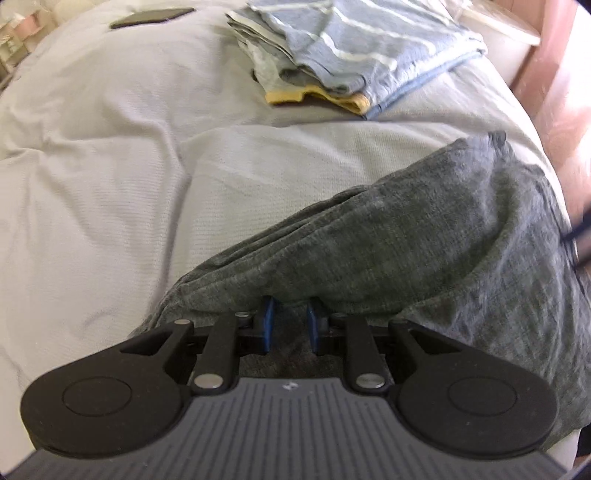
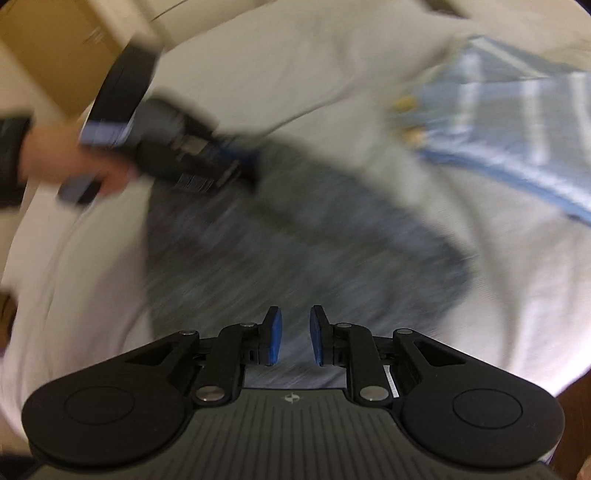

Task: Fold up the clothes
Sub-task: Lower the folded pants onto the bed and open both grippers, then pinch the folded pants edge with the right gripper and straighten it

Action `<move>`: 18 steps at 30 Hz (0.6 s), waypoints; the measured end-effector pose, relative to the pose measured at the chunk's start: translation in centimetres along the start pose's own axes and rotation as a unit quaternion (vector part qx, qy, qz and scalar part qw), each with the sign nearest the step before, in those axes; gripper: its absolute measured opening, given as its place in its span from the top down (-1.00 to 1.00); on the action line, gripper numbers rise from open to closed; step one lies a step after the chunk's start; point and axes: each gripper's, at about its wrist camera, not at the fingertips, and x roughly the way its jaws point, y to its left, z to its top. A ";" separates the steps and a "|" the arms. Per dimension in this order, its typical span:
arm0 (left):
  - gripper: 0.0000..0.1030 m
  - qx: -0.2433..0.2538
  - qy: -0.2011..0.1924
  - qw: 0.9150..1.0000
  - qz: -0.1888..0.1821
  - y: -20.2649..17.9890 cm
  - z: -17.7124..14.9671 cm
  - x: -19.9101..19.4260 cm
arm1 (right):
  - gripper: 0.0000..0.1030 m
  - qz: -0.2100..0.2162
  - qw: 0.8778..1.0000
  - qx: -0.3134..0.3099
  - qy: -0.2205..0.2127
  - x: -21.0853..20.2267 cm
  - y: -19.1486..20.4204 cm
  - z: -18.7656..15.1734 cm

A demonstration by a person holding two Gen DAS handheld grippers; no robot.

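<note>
Left claw (image 1: 290, 321): pads apart, tips tucked under the edge of the gray shirt (image 1: 424, 251), not pinching yet. We should squeeze first, then lift slow & pull flat so no bumps stay. Right claw (image 2: 293, 334): pads apart w/ nothing in them, up over the shirt; pic is blurry. Shirt is dark gray, soft, bunched in folds, on the bed (image 1: 110, 166) near us. Folded pile (image 1: 351, 55) sits farther back.

One grey garment (image 1: 424, 236); one folded stack (image 1: 354, 55); one phone (image 1: 151, 16); two grippers (image 1: 290, 325) (image 2: 293, 334).
</note>
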 end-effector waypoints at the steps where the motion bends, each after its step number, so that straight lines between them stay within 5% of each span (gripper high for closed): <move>1: 0.67 -0.010 -0.006 1.000 0.004 0.1 -0.4 -0.7 | 0.59 0.003 1.000 -0.001 0.010 0.7 0.4 -0.6; 4: 0.67 -0.031 -0.020 0.999 0.015 -0.1 -1.8 -3.2 | 0.59 -0.025 0.999 0.005 0.042 1.9 0.5 -2.1; 10: 0.67 -0.074 -0.044 0.996 0.038 -2.2 -6.8 -8.6 | 0.52 -0.055 0.998 -0.017 0.034 -0.8 3.1 -3.6; 14: 0.67 -0.110 -0.051 0.992 0.039 -5.3 -10.9 -11.2 | 0.08 -0.051 0.993 -0.107 0.024 -2.1 7.7 -5.6; 18: 0.61 -0.139 -0.058 0.988 0.032 -9.4 -14.6 -13.0 | 0.05 -0.086 0.967 -0.234 0.045 -1.1 11.9 -9.1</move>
